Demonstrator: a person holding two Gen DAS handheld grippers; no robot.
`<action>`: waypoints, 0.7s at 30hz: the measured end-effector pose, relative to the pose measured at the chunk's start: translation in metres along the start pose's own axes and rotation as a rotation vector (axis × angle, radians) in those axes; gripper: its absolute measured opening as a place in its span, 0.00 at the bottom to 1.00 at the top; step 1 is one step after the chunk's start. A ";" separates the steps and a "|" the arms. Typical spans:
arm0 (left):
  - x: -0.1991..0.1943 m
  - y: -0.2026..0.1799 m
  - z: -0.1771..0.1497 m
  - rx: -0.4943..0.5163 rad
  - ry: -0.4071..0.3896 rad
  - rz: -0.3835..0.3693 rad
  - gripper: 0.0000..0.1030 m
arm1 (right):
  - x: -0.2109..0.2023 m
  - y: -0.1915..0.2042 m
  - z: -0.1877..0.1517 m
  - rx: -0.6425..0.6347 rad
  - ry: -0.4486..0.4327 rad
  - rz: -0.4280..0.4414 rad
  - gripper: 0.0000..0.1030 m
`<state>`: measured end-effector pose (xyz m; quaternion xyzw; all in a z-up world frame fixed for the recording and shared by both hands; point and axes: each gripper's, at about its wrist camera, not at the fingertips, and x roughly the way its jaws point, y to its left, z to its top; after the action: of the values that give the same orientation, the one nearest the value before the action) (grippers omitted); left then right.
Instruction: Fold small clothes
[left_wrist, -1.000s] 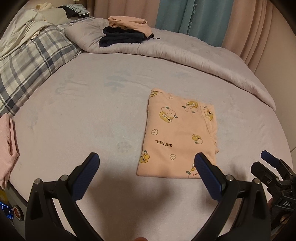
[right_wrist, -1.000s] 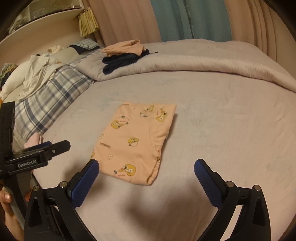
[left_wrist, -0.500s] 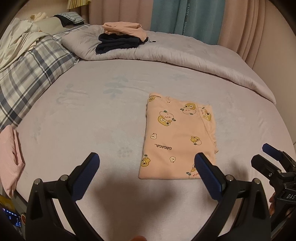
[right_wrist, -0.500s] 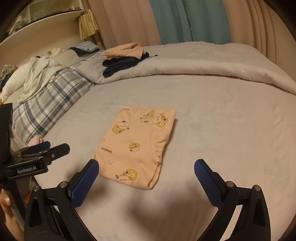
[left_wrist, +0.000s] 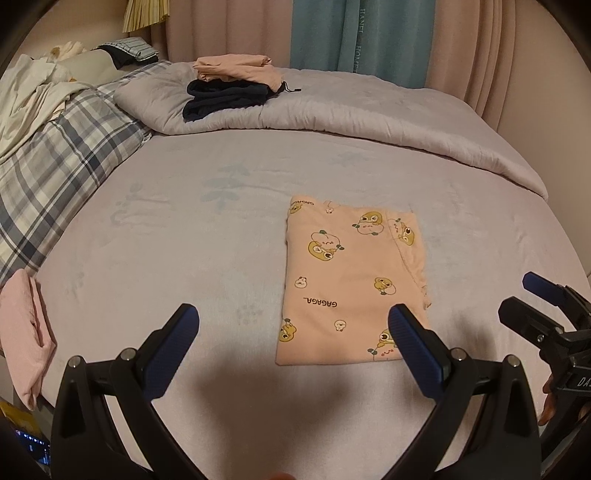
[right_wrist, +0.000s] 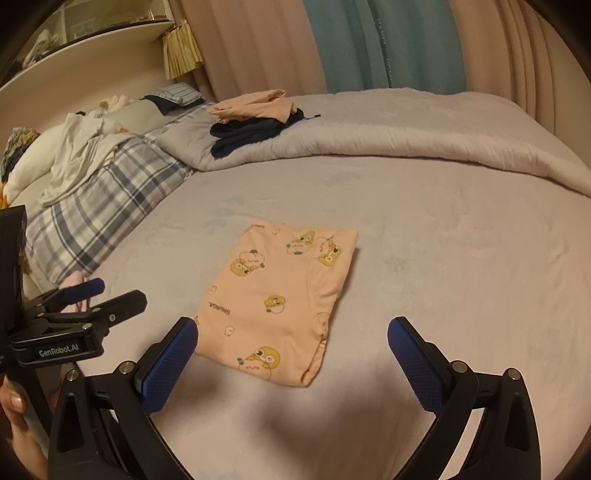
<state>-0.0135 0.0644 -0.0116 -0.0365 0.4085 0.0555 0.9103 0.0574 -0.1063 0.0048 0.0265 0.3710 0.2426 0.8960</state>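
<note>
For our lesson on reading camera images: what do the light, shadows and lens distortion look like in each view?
Left wrist view: warm, dim indoor light; a soft shadow falls on the bed below the open left gripper; the bed bulges and the corners go black. Right wrist view: same warm cast, shadow under the open right gripper, the garment sharp, the shelf curved by the fisheye.

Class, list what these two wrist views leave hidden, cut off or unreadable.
- Peach printed garment: the layers beneath its top face are hidden by the fold itself in both views.
- Pink cloth: cut off by the left edge of the left wrist view.
- Dark garment: partly covered by the peach garment stacked on it.
- Curtain lettering: too small to read.
</note>
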 end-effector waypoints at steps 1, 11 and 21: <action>0.000 -0.001 0.000 0.001 -0.001 0.001 0.99 | 0.000 -0.001 0.001 -0.001 0.000 0.000 0.99; -0.003 -0.007 0.002 0.018 -0.004 0.009 0.99 | 0.000 -0.001 0.004 -0.002 0.003 0.002 0.99; -0.002 -0.007 0.004 0.022 0.000 0.005 0.99 | 0.002 0.003 0.006 -0.003 0.014 0.014 0.99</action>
<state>-0.0111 0.0573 -0.0073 -0.0256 0.4093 0.0535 0.9105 0.0610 -0.1020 0.0088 0.0258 0.3766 0.2495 0.8918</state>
